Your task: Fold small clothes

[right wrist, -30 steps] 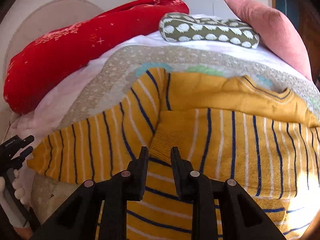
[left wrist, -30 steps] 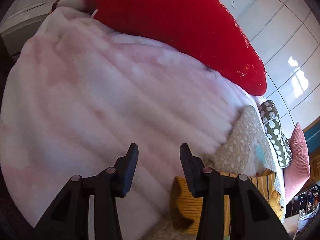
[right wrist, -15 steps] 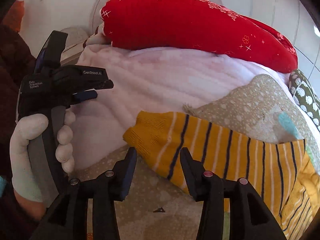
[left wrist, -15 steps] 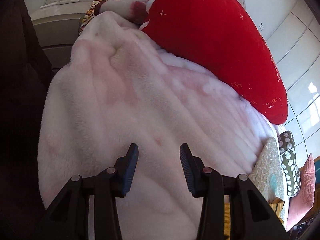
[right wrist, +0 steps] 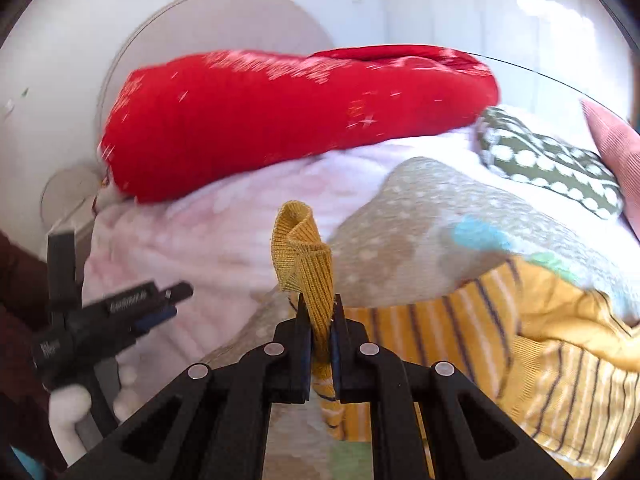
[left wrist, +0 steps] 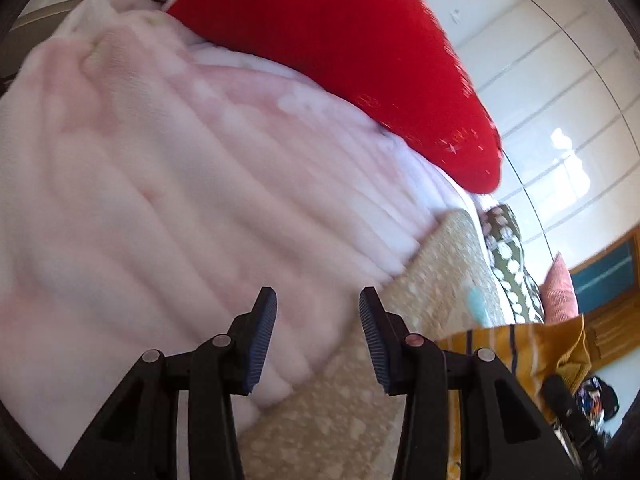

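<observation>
Behind sweater [right wrist: 540, 344], red pillow [right wrist: 280, 120]

Right gripper [right wrist: 319, 310] clamped on ribbed cuff of yellow striped sweater [right wrist: 540, 344]; cuff [right wrist: 298, 248] is curled upward above the jaws, sleeve lifted off the bedding. Rest of sweater is spread at right on a speckled beige quilt [right wrist: 408, 208]. Pale pink fleece blanket [right wrist: 208, 240] seen behind, red pillow [right wrist: 280, 120] beyond it. Green dotted cushion [right wrist: 552, 160] at upper right. Left gripper [right wrist: 168, 300] is seen at left edge, held by a white-gloved hand [right wrist: 76, 408], blurred.
</observation>
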`<state>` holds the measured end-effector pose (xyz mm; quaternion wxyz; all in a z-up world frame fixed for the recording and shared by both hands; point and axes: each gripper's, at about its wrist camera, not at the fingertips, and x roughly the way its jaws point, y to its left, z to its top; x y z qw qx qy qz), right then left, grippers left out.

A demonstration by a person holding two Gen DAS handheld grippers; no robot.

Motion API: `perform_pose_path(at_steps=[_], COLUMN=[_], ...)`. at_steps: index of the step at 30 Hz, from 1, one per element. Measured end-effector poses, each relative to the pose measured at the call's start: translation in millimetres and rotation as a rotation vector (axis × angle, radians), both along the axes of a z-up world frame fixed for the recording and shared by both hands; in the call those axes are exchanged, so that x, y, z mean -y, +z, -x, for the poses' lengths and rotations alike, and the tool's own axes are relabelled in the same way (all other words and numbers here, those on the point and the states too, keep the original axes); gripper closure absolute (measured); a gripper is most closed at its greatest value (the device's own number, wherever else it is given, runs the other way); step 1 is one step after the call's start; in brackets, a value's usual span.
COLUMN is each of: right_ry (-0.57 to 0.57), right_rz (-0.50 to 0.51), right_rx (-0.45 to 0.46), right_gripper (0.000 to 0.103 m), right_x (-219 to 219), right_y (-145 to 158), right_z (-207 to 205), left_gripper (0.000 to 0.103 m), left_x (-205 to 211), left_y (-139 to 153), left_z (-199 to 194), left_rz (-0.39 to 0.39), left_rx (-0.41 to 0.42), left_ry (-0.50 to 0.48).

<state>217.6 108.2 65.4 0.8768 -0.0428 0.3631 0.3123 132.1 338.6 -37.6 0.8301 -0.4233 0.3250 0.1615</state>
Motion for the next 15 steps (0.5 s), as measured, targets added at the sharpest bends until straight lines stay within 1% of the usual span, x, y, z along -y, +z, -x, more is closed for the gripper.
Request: perform_pose_path(at_steps=[2,4,5,6,7,8,9,11,13,14,15], right_ry=[-0.129,-0.257,-0.325,-0.388,-0.435,-0.472,-0.498,-0.514,-0.534,-0.539,-0.538], right_rz=[-0.044,-0.074,-0.074,-0.066,-0.051,-0.037,-0.045,-0.122,-0.187,-0.210,-0.227], right_rx=[0.004,-0.019,-0.036,-0.053,-0.075,-0.109,-0.153,-0.240,-0.300,-0.321,-0.338], right_gripper=[0.095,0.093,0.091,0.088,0.076,0.067,0.065,0.064,0.060,0.059,0.058], right_x=[46,92,114,132,150,166,185,211,232,237,240], right_y=[10,9,3,-6,-15,-26,-36,-53,-65,-70,-74], right_z=[-10,-21,-29,-35,-40,-44,-47,-51,-53,-54,-56], left_gripper=[0.061,0.061,0.061,0.061,0.060,0.057,0.057,0.057,0.057,0.057,0.057], left_x=[34,70,87,102,114,124,132,139,144,147,149], left_y=[3,7,9,12,13,13,11,4,-7,-13,-16], left_z=[-14,-23,-27,-30,-34,-38,-45,-56,-65,-67,-71], left_rz=[-0.002,-0.026,-0.046,-0.060,-0.061,-0.040,0.002,0.121,0.237,0.272,0.285], left_rx=[0.028,0.048,0.057,0.067,0.080,0.092,0.105,0.116,0.116,0.111,0.102], left_ry=[-0.140,-0.256,-0.306,-0.353,-0.402,-0.451,-0.495,-0.561,-0.593,-0.600,-0.606])
